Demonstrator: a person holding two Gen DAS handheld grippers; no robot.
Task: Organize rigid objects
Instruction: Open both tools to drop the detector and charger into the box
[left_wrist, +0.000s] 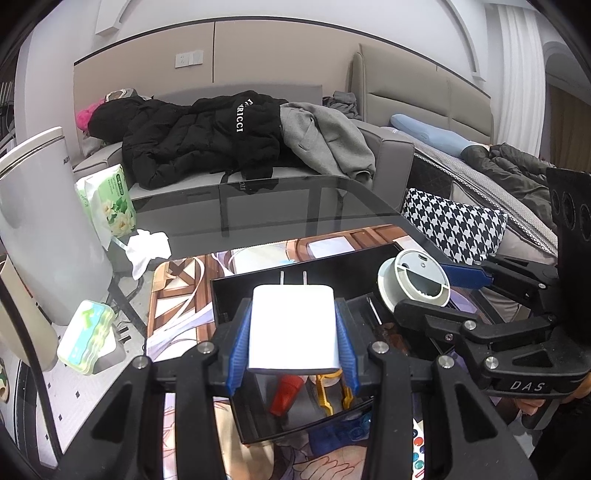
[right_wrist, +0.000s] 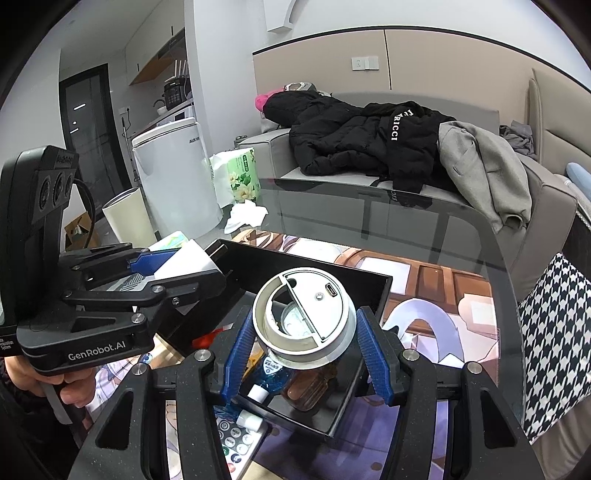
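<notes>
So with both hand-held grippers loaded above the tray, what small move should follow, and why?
Probably lower the left hand-held gripper and release the white two-pin plug charger into the black rectangular tray. It already hangs over the tray's open part, above a red cap and yellow clip. The right hand-held gripper holds the round grey-white disc device alongside, so one at a time seems safer.

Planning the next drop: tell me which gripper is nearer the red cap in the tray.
Left. The left gripper hangs directly above the red cap; the right gripper is off to its right.
</notes>
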